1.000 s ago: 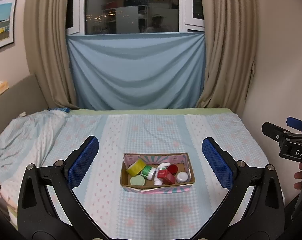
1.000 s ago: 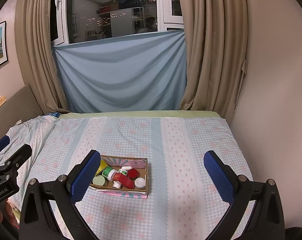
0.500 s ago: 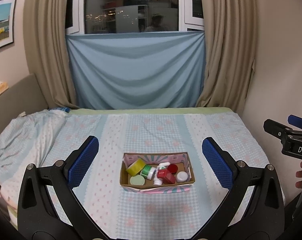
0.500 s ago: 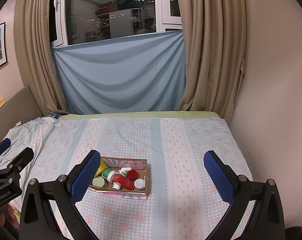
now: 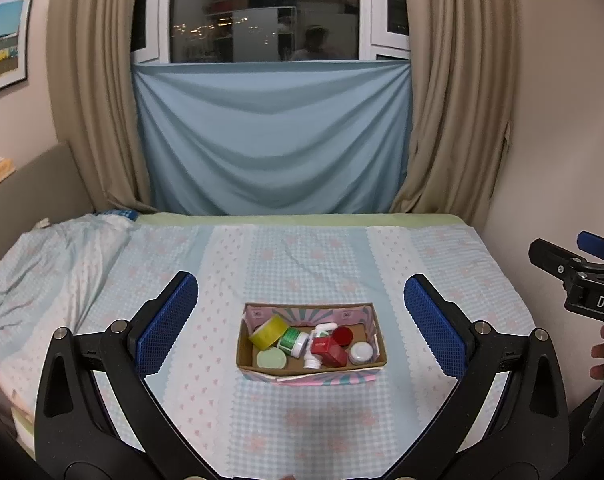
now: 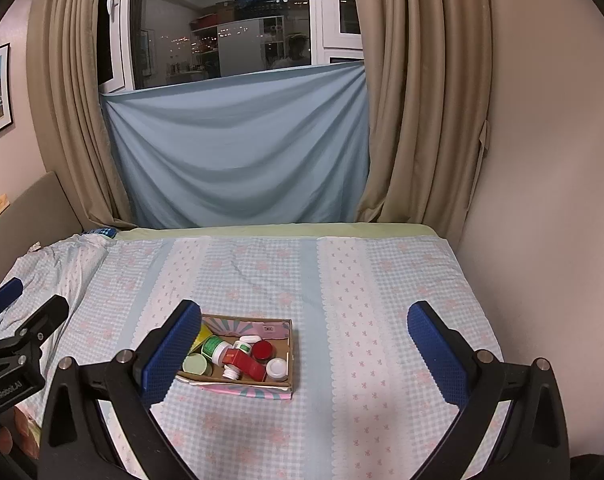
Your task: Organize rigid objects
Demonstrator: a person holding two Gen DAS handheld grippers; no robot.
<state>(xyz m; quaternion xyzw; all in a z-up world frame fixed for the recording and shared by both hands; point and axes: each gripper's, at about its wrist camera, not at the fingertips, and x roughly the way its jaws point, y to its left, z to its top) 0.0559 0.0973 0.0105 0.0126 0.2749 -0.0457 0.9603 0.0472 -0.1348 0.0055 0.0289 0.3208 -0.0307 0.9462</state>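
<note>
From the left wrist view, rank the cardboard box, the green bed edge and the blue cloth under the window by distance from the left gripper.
1. cardboard box, centred ahead of the open left gripper, on the bedspread.
2. green bed edge, at the bed's far side.
3. blue cloth, hanging beneath the window.

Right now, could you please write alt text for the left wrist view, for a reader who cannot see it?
An open cardboard box of small jars and bottles sits on a checked bedspread, framed between the open blue-padded left gripper. Behind the bed hang a blue cloth and beige curtains; the right gripper shows at the right edge.
</note>
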